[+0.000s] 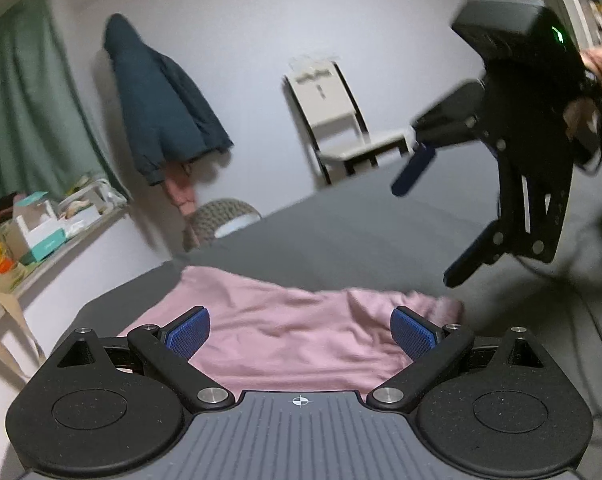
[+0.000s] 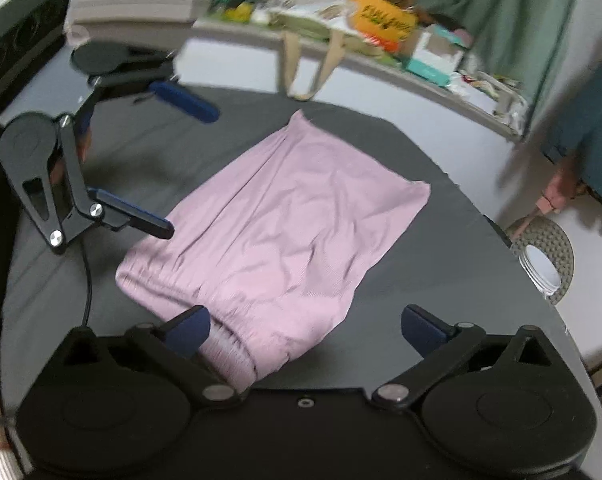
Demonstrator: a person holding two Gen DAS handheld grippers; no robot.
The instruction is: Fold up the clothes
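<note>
1. Pink ribbed fabric garment [image 2: 277, 232] lies flat on the dark grey bed [image 2: 441, 264], looks part-folded.
2. Our left tool [image 2: 181, 164] and right tool [image 2: 305, 330]: both released, hovering by its waistband.
3. Further folds left, we judge.

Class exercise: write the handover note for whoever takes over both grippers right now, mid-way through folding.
Left gripper: open, empty, raised over the garment's waistband side.
Right gripper: open, empty, above the waistband corner.
Pink garment: lies flat on the grey bed as a rough rectangle, gathered waistband nearest the right gripper, some wrinkles.
Done: it looks laid out, possibly folded lengthwise.
Left: probably grip the waistband end and fold toward the far edge.
</note>
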